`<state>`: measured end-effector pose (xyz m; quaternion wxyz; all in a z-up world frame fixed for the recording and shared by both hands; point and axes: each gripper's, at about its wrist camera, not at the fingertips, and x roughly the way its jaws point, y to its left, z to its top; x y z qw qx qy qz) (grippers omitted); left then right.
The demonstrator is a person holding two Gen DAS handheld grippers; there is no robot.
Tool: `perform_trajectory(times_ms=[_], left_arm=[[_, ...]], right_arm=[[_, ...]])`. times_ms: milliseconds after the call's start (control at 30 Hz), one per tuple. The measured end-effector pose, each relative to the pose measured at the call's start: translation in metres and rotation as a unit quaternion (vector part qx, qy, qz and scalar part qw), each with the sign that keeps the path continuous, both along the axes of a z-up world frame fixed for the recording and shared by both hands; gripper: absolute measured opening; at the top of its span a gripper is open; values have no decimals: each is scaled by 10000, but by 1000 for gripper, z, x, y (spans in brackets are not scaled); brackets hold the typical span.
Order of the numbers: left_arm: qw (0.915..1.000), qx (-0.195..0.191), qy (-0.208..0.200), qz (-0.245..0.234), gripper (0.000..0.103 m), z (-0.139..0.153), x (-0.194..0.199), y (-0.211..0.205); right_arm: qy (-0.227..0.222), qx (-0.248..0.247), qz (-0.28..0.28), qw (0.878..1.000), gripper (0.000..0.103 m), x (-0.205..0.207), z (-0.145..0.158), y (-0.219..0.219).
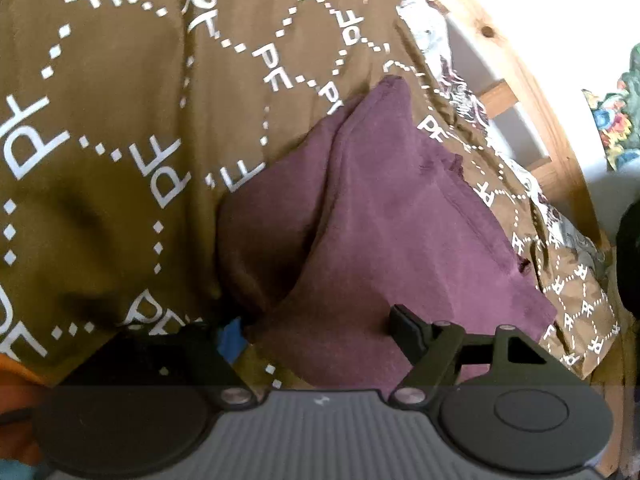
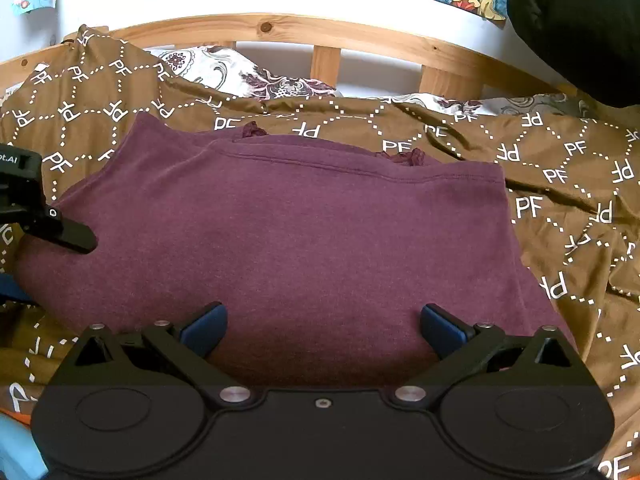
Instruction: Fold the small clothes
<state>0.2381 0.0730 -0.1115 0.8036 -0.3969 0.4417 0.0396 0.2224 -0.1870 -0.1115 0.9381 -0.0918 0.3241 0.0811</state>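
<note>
- Lying flat on a brown bedspread (image 2: 560, 184) with white "PF" letters is a purple shirt (image 2: 280, 232), folded over on itself so one layer sits on top of another.
- The shirt's hem with a stitched line runs across the far side, and a bit of crinkly purple trim (image 2: 404, 158) peeks out behind it.
- The right gripper (image 2: 322, 328) sits low at the near edge of the shirt. Its two blue-padded fingers (image 2: 204, 330) stand wide apart with only the flat cloth under the gap, so it holds nothing.
- The left gripper (image 1: 316, 326) is at the shirt's left end. One black finger (image 1: 406, 322) rests over the purple cloth, and the other finger shows only a bit of blue pad at the shirt's edge.
- Its fingers stand apart with a fold of the shirt between them; the pads do not look pressed on it.
- Behind the bed is a wooden frame (image 2: 328, 38) with slats, and a flowery white pillow (image 2: 240, 74) pokes out under the bedspread.
</note>
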Motion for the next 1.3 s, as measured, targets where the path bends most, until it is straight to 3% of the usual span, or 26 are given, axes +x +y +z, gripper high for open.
perform_trajectory(times_ms=[100, 200, 300, 367, 467, 600, 767, 900, 967, 1100, 1233, 1300], left_arm=[[9996, -265, 11, 77, 87, -6, 2, 6], [9999, -147, 26, 4, 80, -5, 1, 3], [9999, -118, -12, 109, 55, -2, -3, 2], [9994, -327, -49, 125, 35, -1, -6, 4], [9988, -387, -286, 88, 24, 7, -11, 3], [9950, 332, -885, -319, 18, 36, -9, -17], [9750, 1128, -1629, -1003, 17, 88, 11, -53], [9514, 1513, -2008, -1776, 17, 121, 28, -106], [9327, 1734, -2173, -2298, 17, 133, 32, -139], [8874, 2191, -2334, -3318, 17, 140, 30, -212], [8358, 2756, -2325, -4140, 17, 121, 6, -277], [8216, 2842, -2212, -4420, 17, 105, -4, -296]], right_arm=[[2, 21, 5, 10000, 103, 0, 0, 0], [4, 24, 3, 10000, 103, 0, 0, 0], [3, 44, 0, 10000, 103, 0, 0, -1], [1, 59, -8, 10000, 103, 0, 0, 0], [6, 84, -10, 10000, 103, 0, 0, -1], [38, 153, -29, 9999, 102, 0, 1, -2], [35, 981, -177, 9950, 102, -8, 20, -31], [53, 1164, -490, 9920, 102, -20, 44, -73], [-49, 1126, -712, 9911, 102, -28, 54, -99], [-454, 1118, -1279, 9844, 102, -45, 82, -160], [-794, 1388, -1722, 9720, 103, -61, 88, -216], [-766, 1792, -1925, 9618, 103, -64, 80, -238]])
